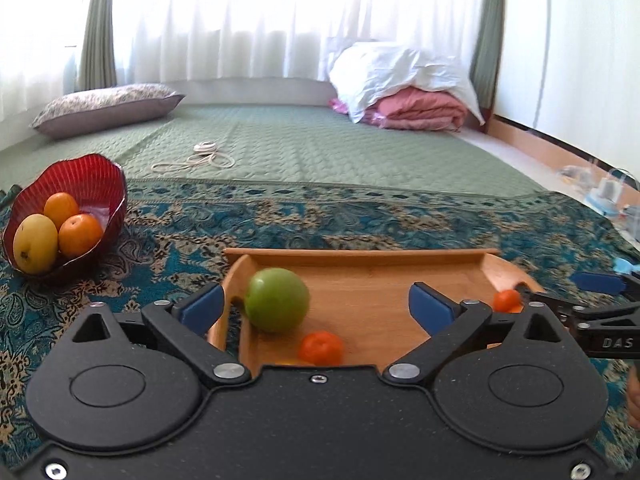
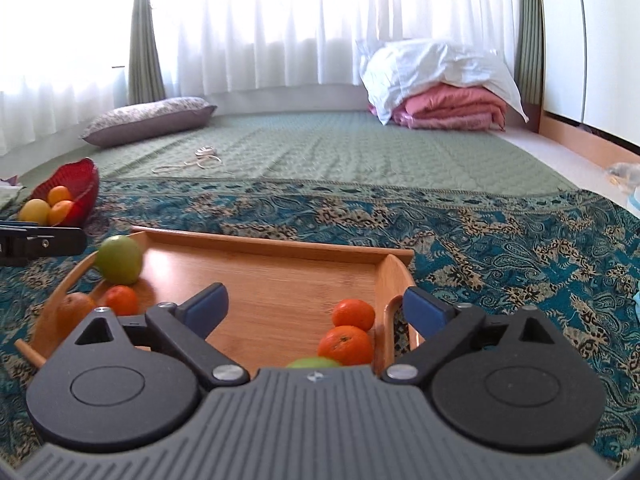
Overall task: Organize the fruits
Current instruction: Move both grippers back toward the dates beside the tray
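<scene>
A wooden tray [image 1: 372, 258] [image 2: 280, 246] lies on the patterned rug. In it are a green apple [image 1: 277, 300] [image 2: 119, 259] at its left end, a small tangerine [image 1: 321, 347] [image 2: 121, 300] beside it, and two tangerines [image 2: 353, 314] [image 2: 345, 345] at the right end. A second green fruit [image 2: 314, 363] peeks above the right gripper body. My left gripper [image 1: 316, 306] is open, its jaws either side of the apple and tangerine. My right gripper [image 2: 316, 304] is open over the tray's right part. A red bowl [image 1: 86, 176] [image 2: 82, 178] at the left holds two oranges and a mango [image 1: 35, 243].
The teal patterned rug [image 1: 360, 220] covers the near floor, with a green quilted mat [image 1: 320, 148] behind. A coiled white cable [image 1: 200, 158] lies on the mat. A pillow [image 1: 108, 106] and folded pink and white bedding [image 1: 408, 88] sit by the curtains.
</scene>
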Tool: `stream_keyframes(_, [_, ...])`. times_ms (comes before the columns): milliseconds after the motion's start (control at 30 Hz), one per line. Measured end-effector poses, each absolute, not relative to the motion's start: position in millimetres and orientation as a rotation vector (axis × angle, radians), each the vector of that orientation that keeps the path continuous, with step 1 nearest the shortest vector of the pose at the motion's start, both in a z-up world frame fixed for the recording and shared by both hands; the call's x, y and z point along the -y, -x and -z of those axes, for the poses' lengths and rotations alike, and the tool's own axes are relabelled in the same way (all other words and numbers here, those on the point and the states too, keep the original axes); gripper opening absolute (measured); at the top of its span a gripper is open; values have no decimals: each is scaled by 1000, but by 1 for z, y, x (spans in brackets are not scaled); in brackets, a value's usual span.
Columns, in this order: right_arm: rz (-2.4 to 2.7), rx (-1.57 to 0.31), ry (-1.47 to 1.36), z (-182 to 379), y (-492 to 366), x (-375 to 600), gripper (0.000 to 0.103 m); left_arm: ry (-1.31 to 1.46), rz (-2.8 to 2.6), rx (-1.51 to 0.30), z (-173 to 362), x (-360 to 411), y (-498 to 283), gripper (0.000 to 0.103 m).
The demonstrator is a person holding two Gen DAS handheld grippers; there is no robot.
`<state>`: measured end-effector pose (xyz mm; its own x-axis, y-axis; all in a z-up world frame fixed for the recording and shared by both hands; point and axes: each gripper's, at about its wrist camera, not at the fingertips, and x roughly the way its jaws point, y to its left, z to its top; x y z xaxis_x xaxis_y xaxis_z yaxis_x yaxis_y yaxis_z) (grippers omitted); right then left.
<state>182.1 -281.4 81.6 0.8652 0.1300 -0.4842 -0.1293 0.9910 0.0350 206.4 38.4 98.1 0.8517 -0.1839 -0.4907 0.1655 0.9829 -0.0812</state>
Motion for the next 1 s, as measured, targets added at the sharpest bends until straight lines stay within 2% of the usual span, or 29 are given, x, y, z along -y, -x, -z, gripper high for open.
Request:
stream_keyframes(500, [-164,-416,83,-74,-112,268,103,-15,242,-499,-83,0,-124,101])
stream_keyframes(1000, [-134,-437,113,-35,-70,265,103,-12,216,-556,-42,7,-91,103])
